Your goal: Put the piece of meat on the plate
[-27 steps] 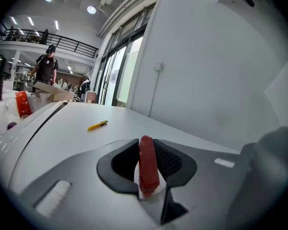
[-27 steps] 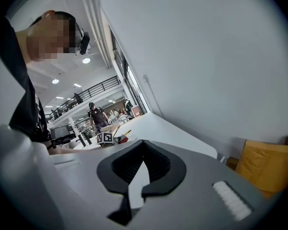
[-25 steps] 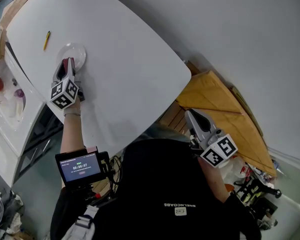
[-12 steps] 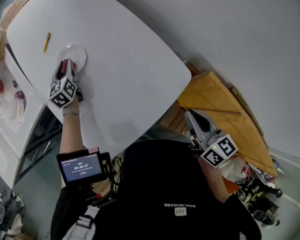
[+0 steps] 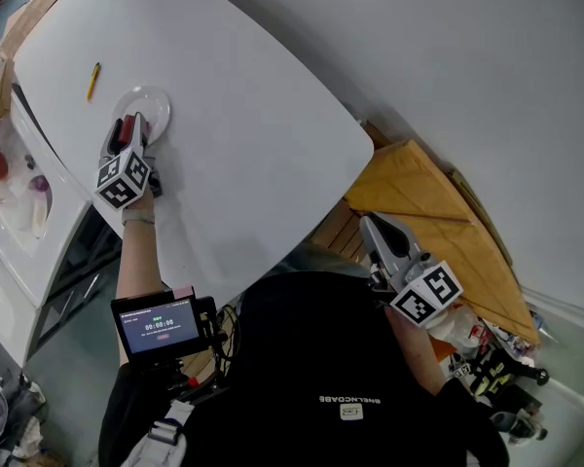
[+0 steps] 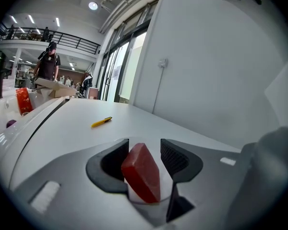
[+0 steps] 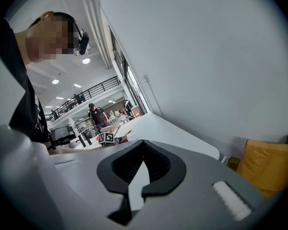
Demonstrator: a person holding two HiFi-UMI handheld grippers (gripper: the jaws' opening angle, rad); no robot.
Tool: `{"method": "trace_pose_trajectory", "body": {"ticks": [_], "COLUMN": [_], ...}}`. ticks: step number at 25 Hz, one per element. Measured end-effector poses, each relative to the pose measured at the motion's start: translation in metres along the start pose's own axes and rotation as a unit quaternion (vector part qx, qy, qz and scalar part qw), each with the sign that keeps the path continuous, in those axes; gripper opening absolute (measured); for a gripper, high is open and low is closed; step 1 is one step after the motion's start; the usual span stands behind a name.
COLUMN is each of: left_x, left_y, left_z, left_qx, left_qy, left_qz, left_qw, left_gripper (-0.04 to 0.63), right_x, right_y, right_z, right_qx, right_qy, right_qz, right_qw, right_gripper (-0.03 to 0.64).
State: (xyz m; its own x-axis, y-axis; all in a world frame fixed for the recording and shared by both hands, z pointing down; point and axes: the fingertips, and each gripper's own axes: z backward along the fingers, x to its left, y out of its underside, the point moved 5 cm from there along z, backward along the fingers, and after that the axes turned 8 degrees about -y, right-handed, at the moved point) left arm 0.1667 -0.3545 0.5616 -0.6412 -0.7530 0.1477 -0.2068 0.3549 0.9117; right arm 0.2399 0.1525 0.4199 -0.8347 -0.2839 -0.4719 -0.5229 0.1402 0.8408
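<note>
The left tongs (image 6: 144, 147) have just been spreading and now stand fairly wide. The meat (image 6: 141, 172) stands tilted between them, leaning toward the left jaw and clear of the right one. It rests on the plate (image 5: 156, 100) near the tabletop (image 5: 243, 134) edge. A pen (image 6: 101, 122) lies beyond. The right tongs (image 7: 143, 143) are closed on nothing, off past the tabletop's corner.

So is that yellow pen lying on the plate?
No, the yellow pen lies on the bare table, apart from the plate.

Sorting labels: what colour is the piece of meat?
Dark red; the meat shows best in the left gripper view.
</note>
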Motion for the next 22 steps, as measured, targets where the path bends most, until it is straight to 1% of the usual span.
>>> {"method": "trace_pose_trajectory", "body": {"ticks": [5, 9, 18, 22], "left_x": [0.005, 0.008, 0.004, 0.006], "left_y": [0.000, -0.001, -0.010, -0.014], "left_z": [0.000, 0.002, 0.004, 0.009], "left_qx": [0.001, -0.005, -0.026, -0.032], "left_qy": [-0.008, -0.012, -0.002, 0.000], "left_qz": [0.001, -0.001, -0.017, -0.021], "left_qw": [1.0000, 0.9999, 0.9995, 0.9993], "left_gripper": [0.242, 0.266, 0.304, 0.307], "right_x": [-0.001, -0.002, -0.008, -0.003], "right_y": [0.001, 0.002, 0.007, 0.009], "right_z": [0.000, -0.001, -0.011, -0.015], "right_qx": [0.000, 0.001, -0.003, -0.004], "right_qy": [-0.002, -0.004, -0.013, -0.020], "right_qz": [-0.001, -0.001, -0.001, 0.001], "right_qw": [1.000, 1.000, 1.000, 1.000], "right_gripper": [0.004, 0.003, 0.003, 0.003]}}
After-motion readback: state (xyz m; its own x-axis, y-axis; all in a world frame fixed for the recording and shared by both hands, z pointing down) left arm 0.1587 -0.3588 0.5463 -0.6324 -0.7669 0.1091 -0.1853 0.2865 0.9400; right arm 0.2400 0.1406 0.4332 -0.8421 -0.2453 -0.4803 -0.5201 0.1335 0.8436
